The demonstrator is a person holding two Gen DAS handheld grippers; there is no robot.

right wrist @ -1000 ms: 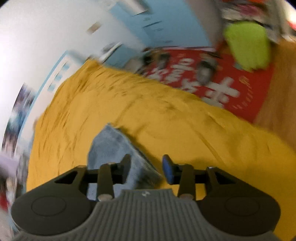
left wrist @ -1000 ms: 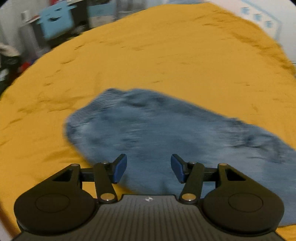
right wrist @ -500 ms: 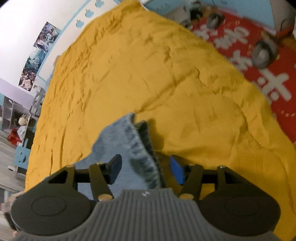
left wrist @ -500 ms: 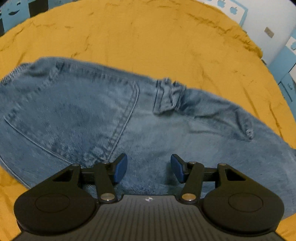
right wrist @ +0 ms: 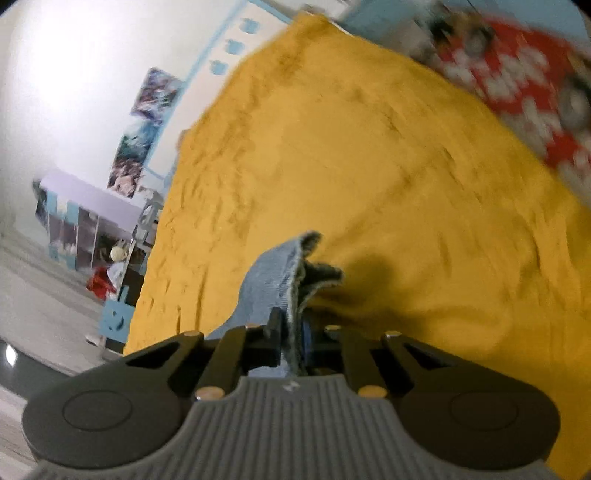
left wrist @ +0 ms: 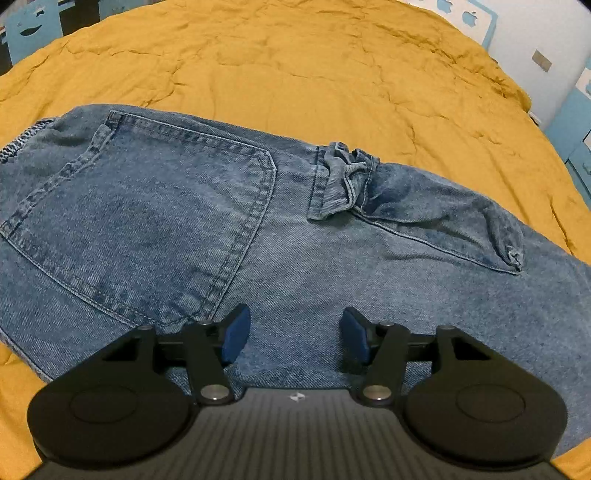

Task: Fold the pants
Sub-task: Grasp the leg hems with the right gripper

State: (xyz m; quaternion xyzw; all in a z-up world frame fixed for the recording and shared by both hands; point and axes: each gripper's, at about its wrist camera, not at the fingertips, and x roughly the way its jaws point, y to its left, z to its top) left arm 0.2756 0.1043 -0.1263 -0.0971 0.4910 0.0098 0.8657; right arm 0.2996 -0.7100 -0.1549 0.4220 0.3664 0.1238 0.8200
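The jeans (left wrist: 280, 236) lie spread on the bed (left wrist: 295, 66), seat side up, near its front edge, with the back pocket (left wrist: 147, 229) flat and a crumpled belt loop (left wrist: 343, 177) standing up along the waistband. That flat lie suits folding: the cloth has a broad, even face to be doubled over, and the yellow cover beneath gives it room on the far side.

The left tongs (left wrist: 291, 334) hang low over the seat of the jeans with their blue pads (left wrist: 236, 334) spread wide and nothing between them. Placed there, just beside the lower corner of the pocket, they seem ready either to press the cloth down as an anchor or to take a pinch of it; which one is meant cannot be told.

The right tongs (right wrist: 291, 339) are pressed together on a frayed hem of the jeans (right wrist: 284, 273), which stands up out of the jaws and droops to one side. Holding the hem by its edge looks like the way to carry that end across onto the rest. This view is blurred.

The bed is covered in a wrinkled mustard-yellow quilt, soft enough that the cloth may drag on it rather than slide. Beyond its far edge stands a white wall with blue trim (left wrist: 469, 14) and posters (right wrist: 144, 133), and a red mat with white lettering (right wrist: 517, 77) lies on the floor past the right edge. Shelves with toys (right wrist: 88, 225) show in the left distance.
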